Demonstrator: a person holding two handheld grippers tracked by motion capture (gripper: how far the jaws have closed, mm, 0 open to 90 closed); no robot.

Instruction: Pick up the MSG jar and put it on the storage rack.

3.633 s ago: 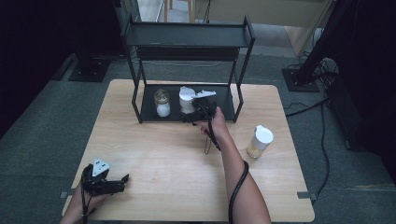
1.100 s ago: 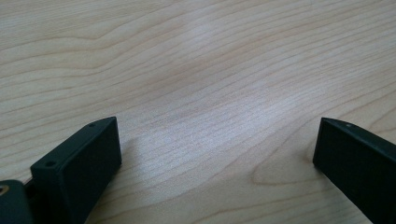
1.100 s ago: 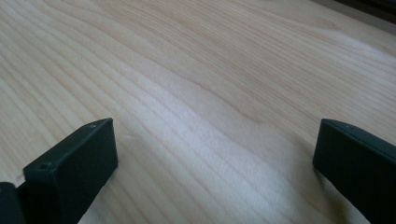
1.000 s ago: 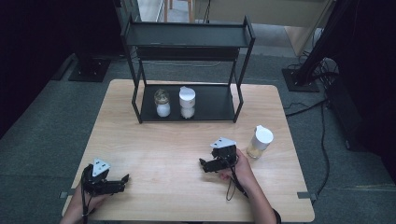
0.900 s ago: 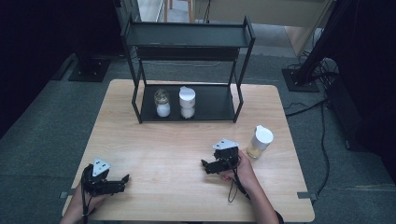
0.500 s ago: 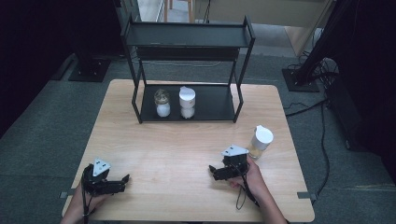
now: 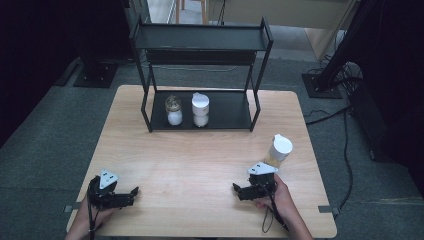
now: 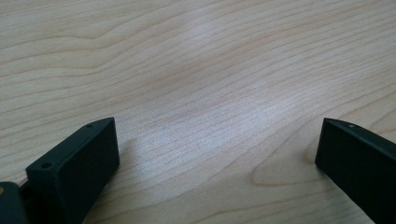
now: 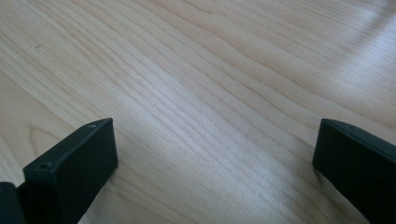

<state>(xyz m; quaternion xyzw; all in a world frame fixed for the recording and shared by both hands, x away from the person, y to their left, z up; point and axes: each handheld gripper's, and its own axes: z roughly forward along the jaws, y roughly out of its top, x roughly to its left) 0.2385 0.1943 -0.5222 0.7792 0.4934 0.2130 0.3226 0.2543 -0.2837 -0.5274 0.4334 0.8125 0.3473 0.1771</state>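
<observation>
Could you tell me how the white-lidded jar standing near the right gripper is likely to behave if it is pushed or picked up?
The jar stands tall and narrow on the table, so a push near its white lid would probably tip it. Its round body would likely roll if it fell. It looks partly filled with something pale, so probably moderately heavy. The right gripper sits open beside it.

3 jars [image 7: 200, 109], 1 rack [image 7: 200, 45], 2 claws [image 7: 239, 190]

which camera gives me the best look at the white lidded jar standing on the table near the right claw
The high view. It shows the white-lidded jar whole, upright on the table, just beyond the right claw and apart from it. The left and right gripper views look along open jaws at bare wood grain, so they tell nothing about the jar.
</observation>
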